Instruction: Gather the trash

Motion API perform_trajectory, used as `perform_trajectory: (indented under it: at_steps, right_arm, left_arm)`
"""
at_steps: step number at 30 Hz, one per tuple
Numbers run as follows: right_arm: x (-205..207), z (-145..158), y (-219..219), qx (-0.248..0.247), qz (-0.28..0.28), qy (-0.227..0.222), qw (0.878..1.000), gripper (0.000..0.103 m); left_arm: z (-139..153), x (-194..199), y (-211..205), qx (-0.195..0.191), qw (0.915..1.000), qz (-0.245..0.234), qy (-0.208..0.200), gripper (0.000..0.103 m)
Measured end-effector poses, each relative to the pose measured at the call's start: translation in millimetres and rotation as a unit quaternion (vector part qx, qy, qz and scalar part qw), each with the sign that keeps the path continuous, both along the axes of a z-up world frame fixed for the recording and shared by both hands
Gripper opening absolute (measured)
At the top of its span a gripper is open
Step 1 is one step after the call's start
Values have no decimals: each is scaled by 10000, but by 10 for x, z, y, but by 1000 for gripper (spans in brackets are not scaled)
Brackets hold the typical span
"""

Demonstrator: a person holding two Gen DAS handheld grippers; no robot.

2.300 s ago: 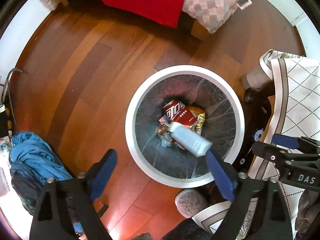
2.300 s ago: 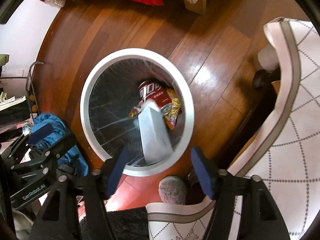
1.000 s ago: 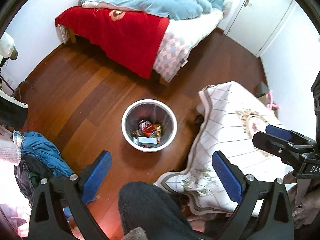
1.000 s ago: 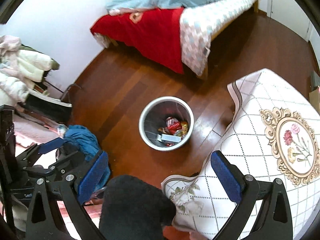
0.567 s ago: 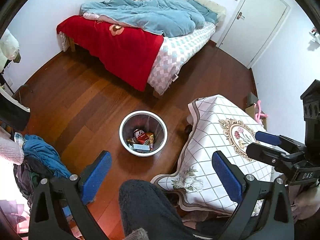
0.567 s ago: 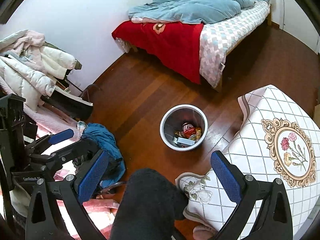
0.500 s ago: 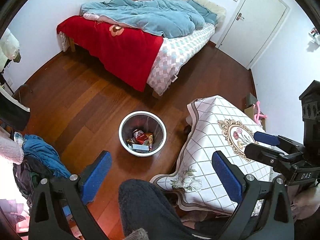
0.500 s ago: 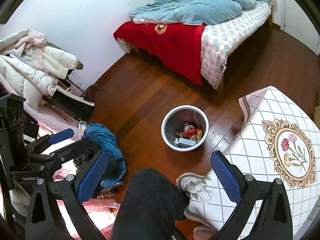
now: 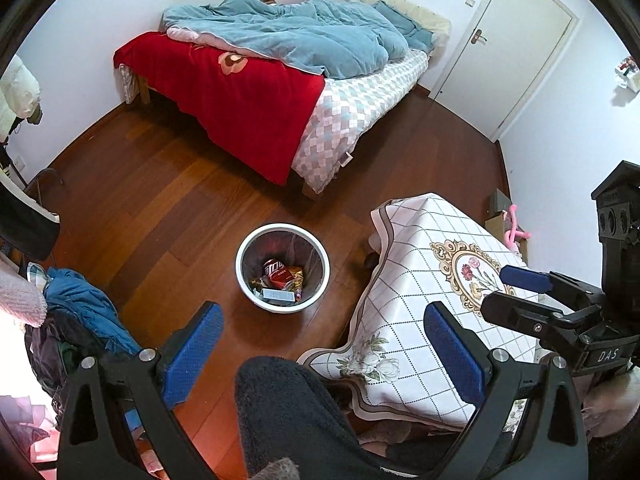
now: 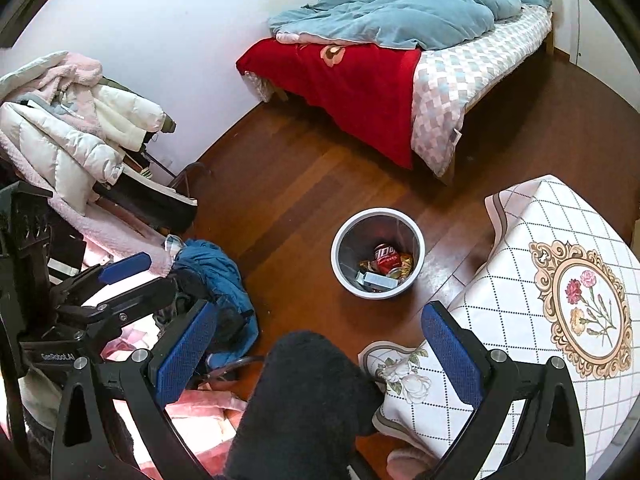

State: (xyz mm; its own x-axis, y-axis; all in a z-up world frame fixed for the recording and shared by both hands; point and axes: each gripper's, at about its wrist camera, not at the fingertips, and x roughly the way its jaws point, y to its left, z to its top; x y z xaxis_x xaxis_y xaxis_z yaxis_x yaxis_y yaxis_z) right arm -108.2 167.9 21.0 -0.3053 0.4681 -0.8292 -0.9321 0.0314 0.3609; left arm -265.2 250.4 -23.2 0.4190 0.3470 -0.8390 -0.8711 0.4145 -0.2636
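Both the left gripper (image 9: 322,338) and the right gripper (image 10: 320,334) are wide apart and hold nothing, high above the wood floor (image 9: 168,216), where the white bin (image 9: 282,267) by the table (image 9: 424,280) has a red can (image 9: 275,270) and a box (image 9: 278,295) inside.

Black-framed tools (image 9: 320,344) (image 10: 320,344) with blue textured pads (image 9: 192,354), silver screws, dark fuzzy trouser leg (image 9: 292,412).

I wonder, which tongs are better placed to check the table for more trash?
Probably the right tongs: the table lies on their side, both tongs are open and empty, and the left tongs hang nearer the clothes pile.
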Motion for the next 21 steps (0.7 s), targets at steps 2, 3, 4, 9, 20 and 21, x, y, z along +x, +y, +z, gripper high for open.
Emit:
perform_trajectory:
  at_steps: [2,3,4,9,20,21]
  right_arm:
    - [-7,4,0,-11,21,35,10000,103]
    - [-8,4,2,-14,26,39,10000,103]
    - [-7,2,-2,-18,18,39,10000,103]
    - [-2,-14,3,-37,32,58,10000,103]
    - [-8,-52,16,-81,-26,73,9999,103]
    - [-5,-53,9,-83,-38,83,9999,103]
  left_arm:
    - [4,-16,9,-24,10000,5,-24,102]
    - [7,-21,9,-34,10000,9,-49,102]
    - [10,-24,9,-36,10000,8,-51,102]
    - [5,-40,17,-71,10000,15,-67,102]
    - [-22,-41,8,-83,9999,40,-62,103]
    - [-22,-41,5,-87,9999,39,-67,103]
